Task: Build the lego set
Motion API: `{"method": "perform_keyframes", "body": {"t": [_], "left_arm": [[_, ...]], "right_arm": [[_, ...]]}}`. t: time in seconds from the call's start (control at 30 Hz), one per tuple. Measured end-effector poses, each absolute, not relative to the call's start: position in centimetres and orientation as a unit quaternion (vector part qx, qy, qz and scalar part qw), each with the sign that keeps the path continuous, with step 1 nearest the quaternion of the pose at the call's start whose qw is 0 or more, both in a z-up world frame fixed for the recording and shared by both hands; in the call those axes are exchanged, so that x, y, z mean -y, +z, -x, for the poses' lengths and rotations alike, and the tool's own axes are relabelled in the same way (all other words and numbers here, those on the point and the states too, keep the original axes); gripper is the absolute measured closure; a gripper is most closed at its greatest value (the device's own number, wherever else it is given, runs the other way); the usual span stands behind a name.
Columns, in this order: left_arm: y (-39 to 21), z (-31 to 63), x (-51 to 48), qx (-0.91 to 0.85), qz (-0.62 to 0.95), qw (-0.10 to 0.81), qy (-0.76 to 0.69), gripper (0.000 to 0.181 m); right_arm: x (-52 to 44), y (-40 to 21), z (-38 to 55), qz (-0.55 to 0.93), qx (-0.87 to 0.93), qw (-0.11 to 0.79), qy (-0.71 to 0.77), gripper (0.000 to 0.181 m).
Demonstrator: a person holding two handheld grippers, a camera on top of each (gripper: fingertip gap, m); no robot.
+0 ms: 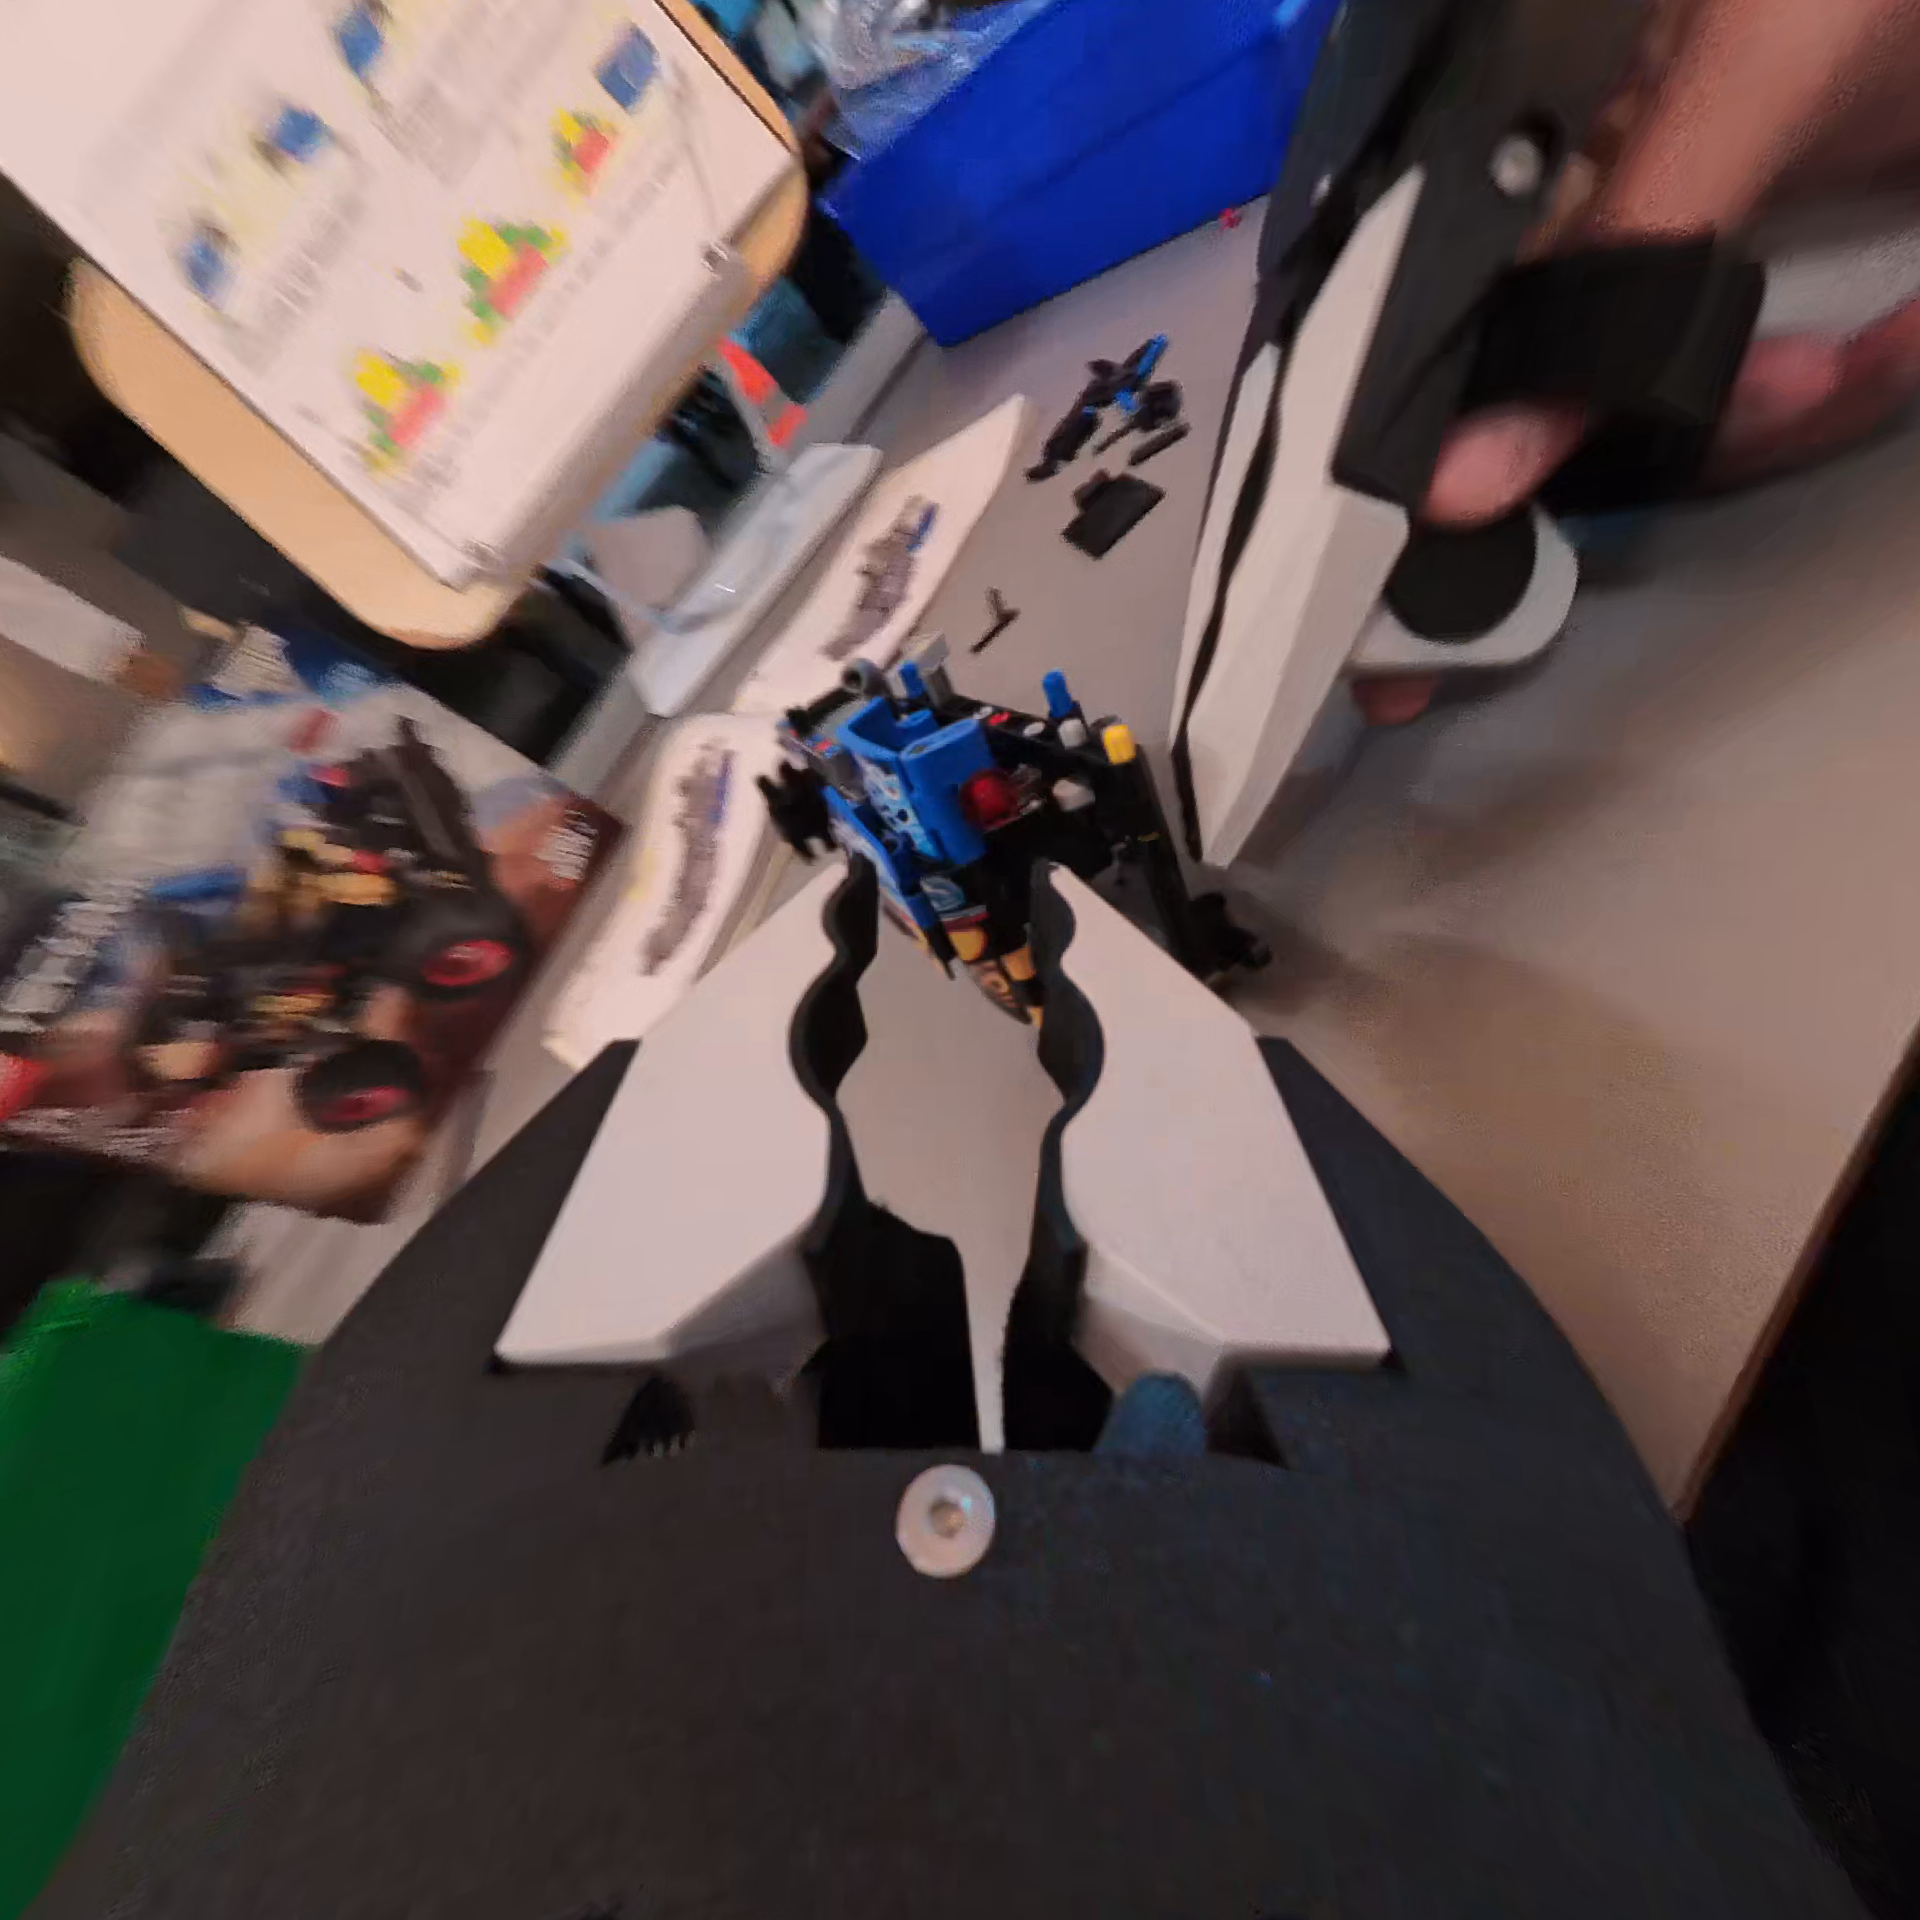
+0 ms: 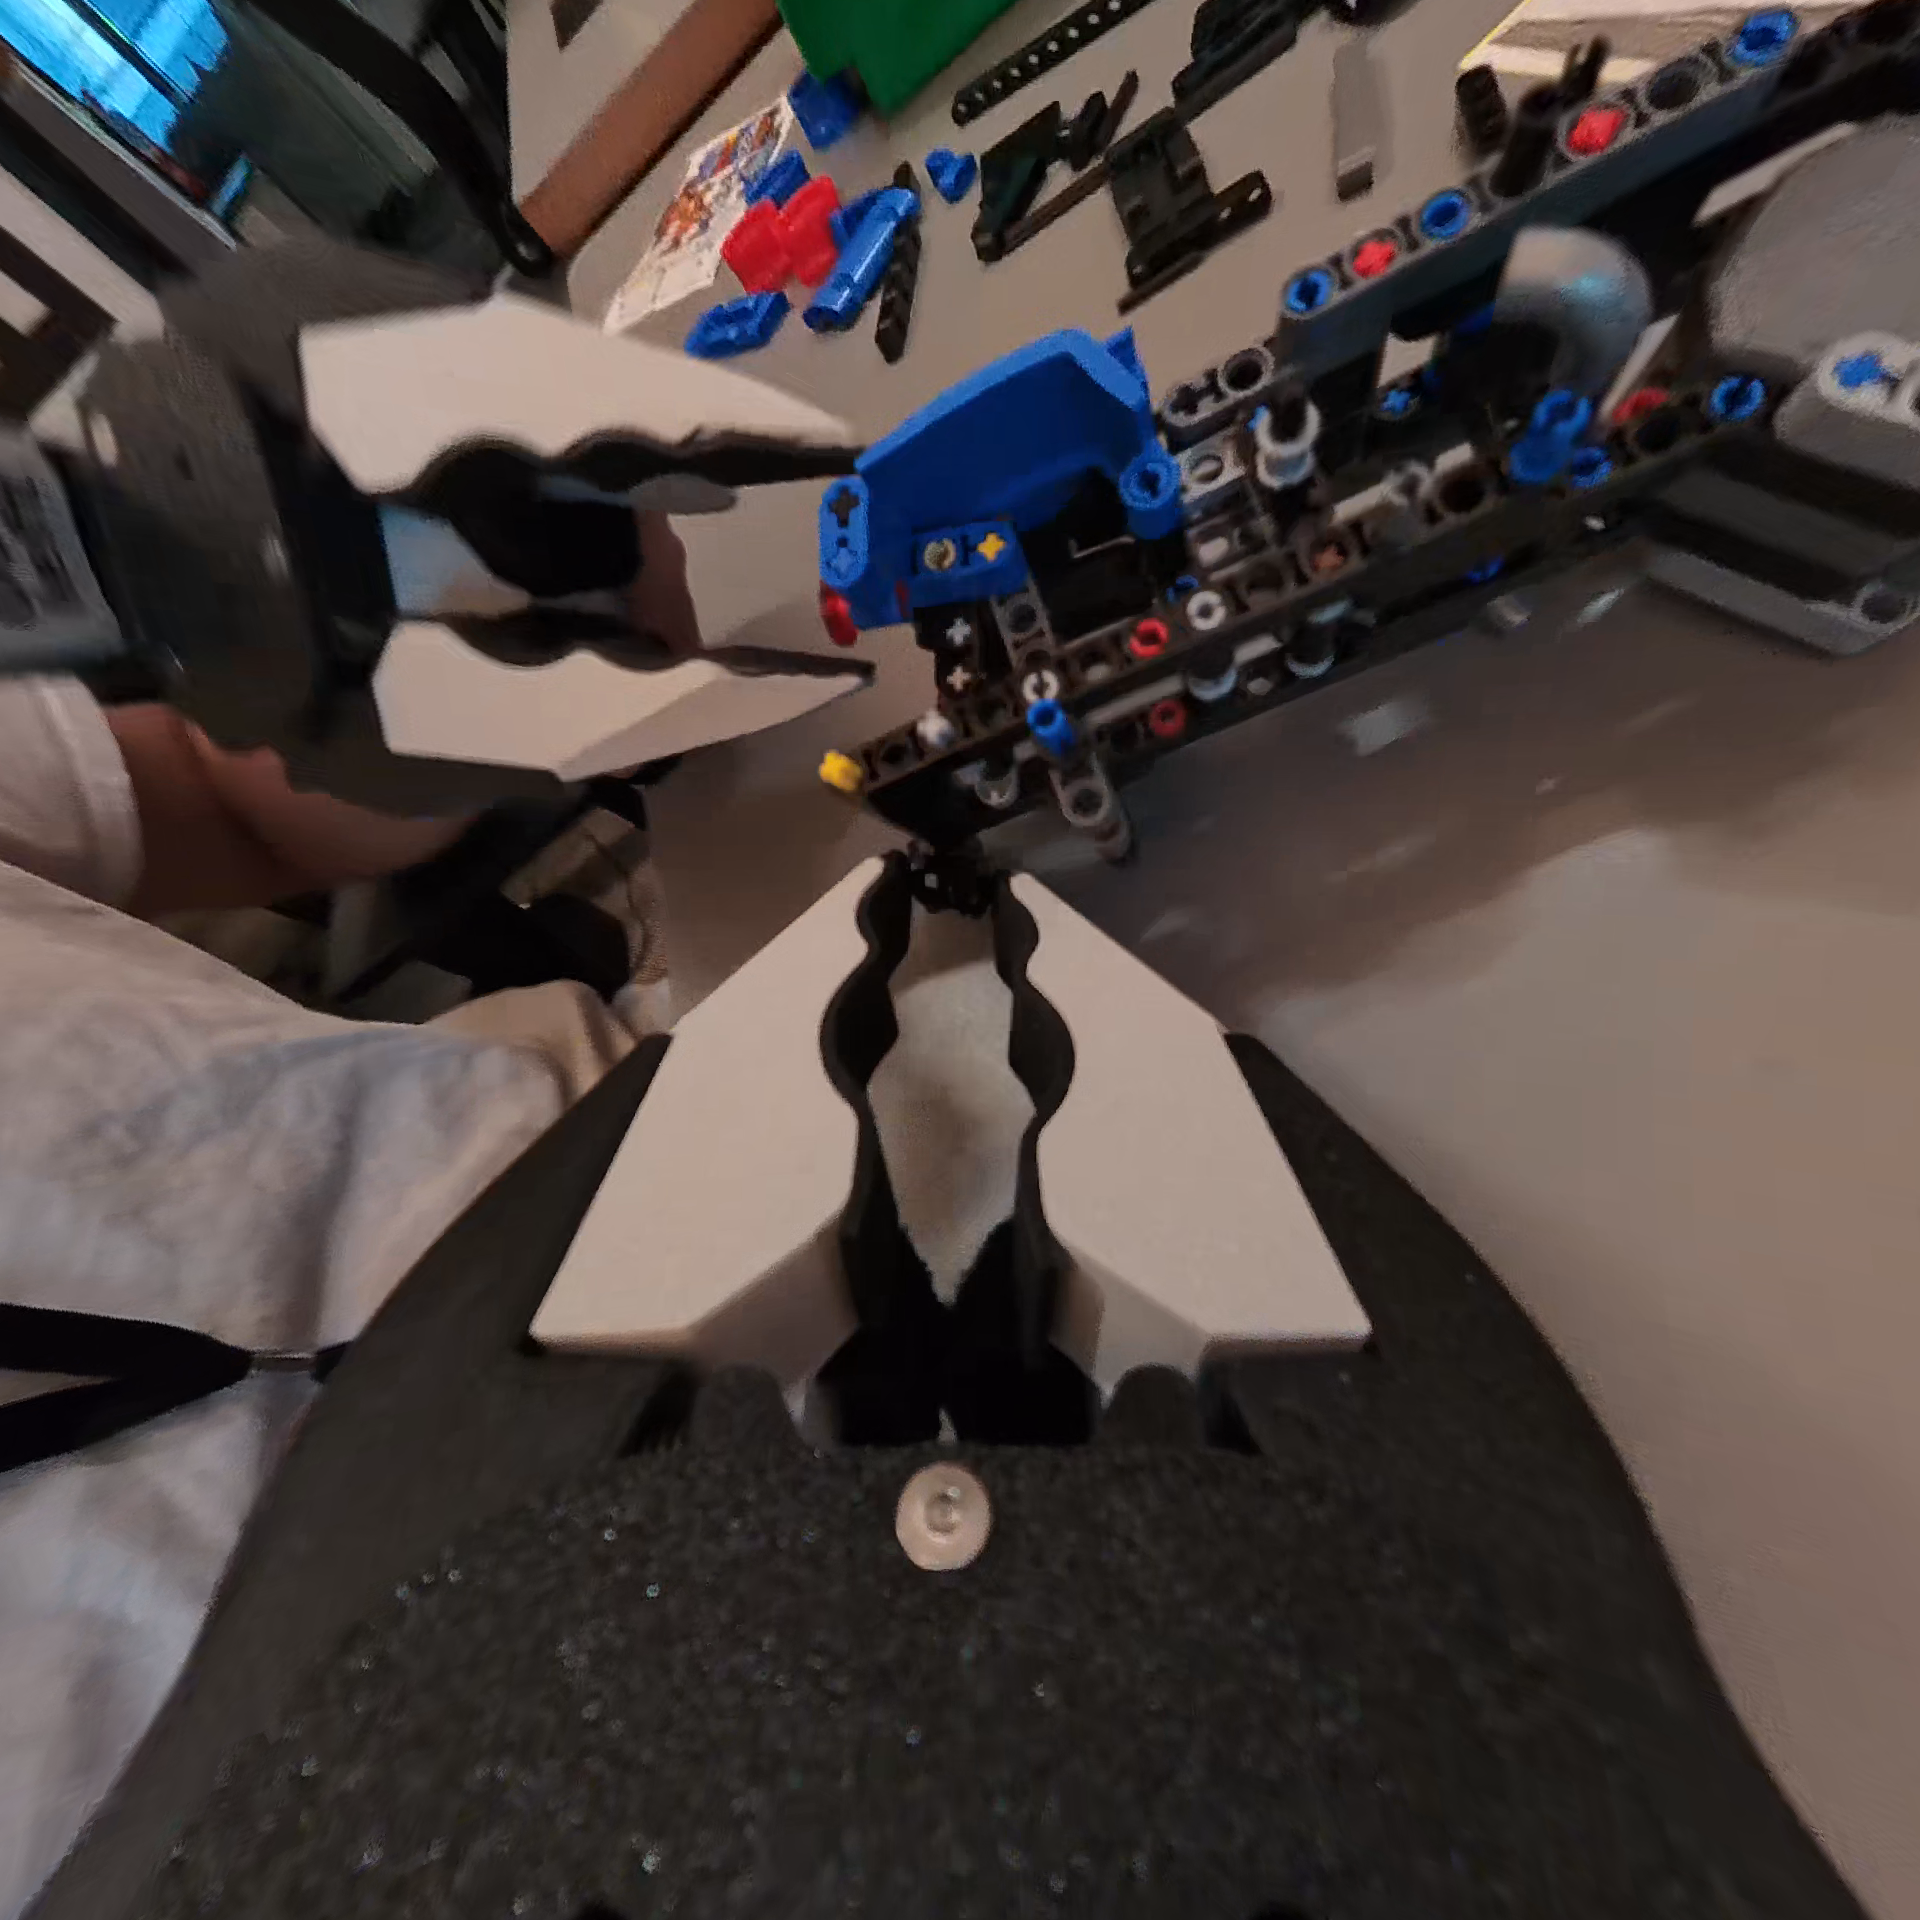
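The lego model (image 2: 1195,561) — a long black beam frame with a blue panel at its near end and red, blue and yellow pins — lies on the pale counter (image 2: 1507,987). In the right wrist view its near black tip sits pinched between the right gripper (image 2: 943,883), whose jaws stand only narrowly apart around that tip. The same view shows the model's full length, running up to the right, and loose parts beyond it: red and blue pieces (image 2: 800,244) and black beams (image 2: 1132,197).

The left wrist view sees the model end-on (image 1: 935,800), with its lower striped part between the tips of the left gripper (image 1: 951,883); the jaws are partly apart, and whether they press on it I cannot tell. Only this view shows the instruction booklets (image 1: 883,582), the printed box (image 1: 281,935) at left and a blue bin (image 1: 1060,177) far back.

The right gripper (image 1: 1216,790) appears here too — pointing steeply down at the model's right side, a hand (image 1: 1621,416) wrapped round its black handle.
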State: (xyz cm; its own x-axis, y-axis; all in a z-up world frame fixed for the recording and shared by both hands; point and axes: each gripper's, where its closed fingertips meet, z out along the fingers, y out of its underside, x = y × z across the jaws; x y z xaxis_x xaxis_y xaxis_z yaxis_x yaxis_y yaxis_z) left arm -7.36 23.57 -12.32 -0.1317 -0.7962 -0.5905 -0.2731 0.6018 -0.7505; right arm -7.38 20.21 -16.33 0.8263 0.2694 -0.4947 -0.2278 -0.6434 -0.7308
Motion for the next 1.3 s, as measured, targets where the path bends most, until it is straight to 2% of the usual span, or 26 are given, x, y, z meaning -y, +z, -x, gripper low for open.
{"method": "perform_keyframes", "body": {"t": [0.07, 0.17, 0.37, 0.5, 0.67, 0.93, 1.07, 1.2, 1.3], "left_arm": [[-12.5, 8.6, -23.0, -0.697, 0.356, 0.583, -0.219, 0.16], [-13.7, 9.8, -21.9, -0.681, 0.412, 0.568, -0.209, 0.162], [-14.3, 10.7, -20.7, -0.589, 0.583, 0.435, -0.351, 0.152], [-13.6, 10.0, -22.6, -0.515, 0.633, 0.423, -0.393, 0.152], [-14.5, 8.4, -23.5, -0.507, 0.662, 0.389, -0.392, 0.157], [-14.4, 7.6, -23.6, -0.545, 0.642, 0.393, -0.369, 0.175], [-9.9, 8.4, -25.2, -0.616, 0.539, 0.477, -0.321, 0.176], [-6.7, 7.9, -25.4, -0.705, 0.443, 0.462, -0.306, 0.176], [-5.5, 7.2, -25.4, -0.766, 0.385, 0.411, -0.309, 0.177]], "right_arm": [[-20.3, -16.8, 7.1, 0.86, 0.004, 0.419, 0.29, 0.167], [-20.5, -16.5, 7.5, 0.857, 0.009, 0.422, 0.295, 0.167], [-21.1, -16.9, 8.5, 0.863, 0.03, 0.414, 0.287, 0.167], [-21.3, -16.9, 9.6, 0.863, 0.046, 0.408, 0.295, 0.167], [-20.7, -16.8, 9.1, 0.86, 0.05, 0.413, 0.295, 0.167], [-19.8, -15.6, 8.7, 0.839, 0.05, 0.441, 0.315, 0.167], [-19.8, -12.0, 8.1, 0.796, 0.11, 0.52, 0.288, 0.167], [-20.3, -6.1, 6.5, 0.739, 0.188, 0.613, 0.204, 0.167], [-20.8, -3.4, 6.0, 0.722, 0.274, 0.618, 0.151, 0.166]]}}
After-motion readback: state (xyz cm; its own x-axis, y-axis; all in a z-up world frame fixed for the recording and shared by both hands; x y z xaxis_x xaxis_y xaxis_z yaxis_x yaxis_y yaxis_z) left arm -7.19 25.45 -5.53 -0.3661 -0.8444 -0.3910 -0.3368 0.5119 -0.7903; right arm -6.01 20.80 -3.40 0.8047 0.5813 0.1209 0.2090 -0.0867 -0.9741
